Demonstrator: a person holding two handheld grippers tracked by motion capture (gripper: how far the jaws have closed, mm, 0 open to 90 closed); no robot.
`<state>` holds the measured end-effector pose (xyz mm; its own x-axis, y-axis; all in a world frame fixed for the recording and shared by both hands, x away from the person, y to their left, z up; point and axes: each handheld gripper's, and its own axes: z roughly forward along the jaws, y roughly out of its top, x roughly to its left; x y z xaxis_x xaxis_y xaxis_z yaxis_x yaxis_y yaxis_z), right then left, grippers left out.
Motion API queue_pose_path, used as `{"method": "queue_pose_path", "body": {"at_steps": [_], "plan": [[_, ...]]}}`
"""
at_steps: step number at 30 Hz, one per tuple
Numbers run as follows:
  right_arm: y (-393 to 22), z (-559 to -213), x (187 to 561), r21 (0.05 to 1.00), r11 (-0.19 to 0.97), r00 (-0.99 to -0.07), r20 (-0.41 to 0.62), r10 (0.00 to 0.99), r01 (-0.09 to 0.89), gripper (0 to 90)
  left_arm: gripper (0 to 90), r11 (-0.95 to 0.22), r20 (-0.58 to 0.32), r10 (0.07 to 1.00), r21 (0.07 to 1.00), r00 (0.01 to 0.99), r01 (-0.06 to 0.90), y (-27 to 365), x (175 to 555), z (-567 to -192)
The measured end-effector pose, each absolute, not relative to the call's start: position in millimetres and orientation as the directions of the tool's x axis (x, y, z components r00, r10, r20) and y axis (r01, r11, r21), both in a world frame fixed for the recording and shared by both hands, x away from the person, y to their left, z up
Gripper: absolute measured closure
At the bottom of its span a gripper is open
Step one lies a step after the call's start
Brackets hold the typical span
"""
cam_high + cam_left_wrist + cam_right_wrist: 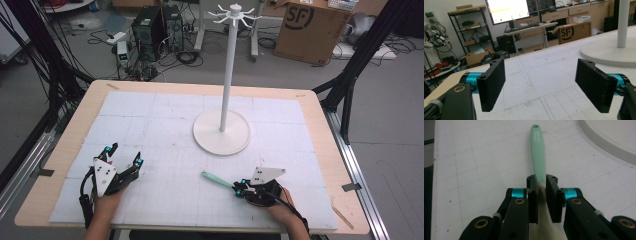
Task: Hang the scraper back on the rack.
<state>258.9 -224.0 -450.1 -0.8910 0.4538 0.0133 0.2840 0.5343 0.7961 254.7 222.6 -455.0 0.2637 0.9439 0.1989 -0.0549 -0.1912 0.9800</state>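
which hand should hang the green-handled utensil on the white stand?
Right, probably. The right gripper already has its jaws shut on the mint-green-handled utensil, whose hole-ended handle points toward the white hook stand. The left gripper sits open and empty, farther away.

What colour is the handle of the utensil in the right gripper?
Mint green handle, turning cream near the right gripper; clearest in the right gripper view.
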Motion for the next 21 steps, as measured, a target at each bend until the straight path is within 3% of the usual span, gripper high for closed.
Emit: {"method": "queue_pose_path", "body": {"at_steps": [21], "plan": [[-234.1, -447.6, 255.5, 0.853, 0.44, -0.871, 0.031, 0.49, 0.279, 81.7, 24.9, -0.189, 0.196, 0.945, 0.981, 0.262, -0.053, 222.7, 254.9, -454.9]]}}
